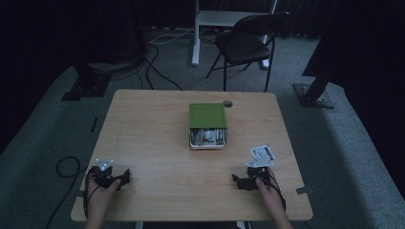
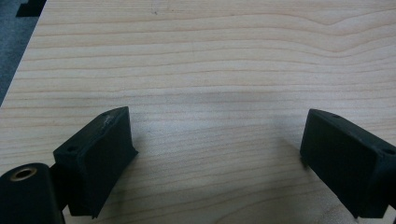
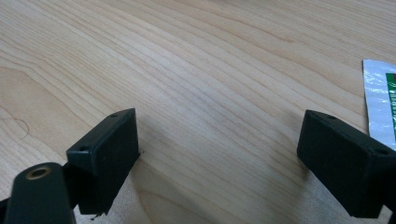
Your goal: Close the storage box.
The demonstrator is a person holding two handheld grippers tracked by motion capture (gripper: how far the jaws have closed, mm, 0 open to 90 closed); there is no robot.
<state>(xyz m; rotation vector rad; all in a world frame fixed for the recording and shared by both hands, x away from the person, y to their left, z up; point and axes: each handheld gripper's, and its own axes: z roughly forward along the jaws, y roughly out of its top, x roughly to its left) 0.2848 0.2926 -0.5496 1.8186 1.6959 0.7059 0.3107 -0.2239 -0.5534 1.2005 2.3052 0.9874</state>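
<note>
Now the left claw (image 1: 125, 175) rests near the surface's (image 1: 157, 157) near left corner, jaws wide and empty. Near the near right corner, the right claw (image 1: 237, 179) also gapes wide, a white packet (image 1: 262, 153) just beside it.

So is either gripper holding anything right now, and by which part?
Nothing is held. The left gripper and right gripper both stand open over bare table.

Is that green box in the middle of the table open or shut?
Partly open: the green box's lid leaves the near end uncovered, with packets showing inside.
</note>
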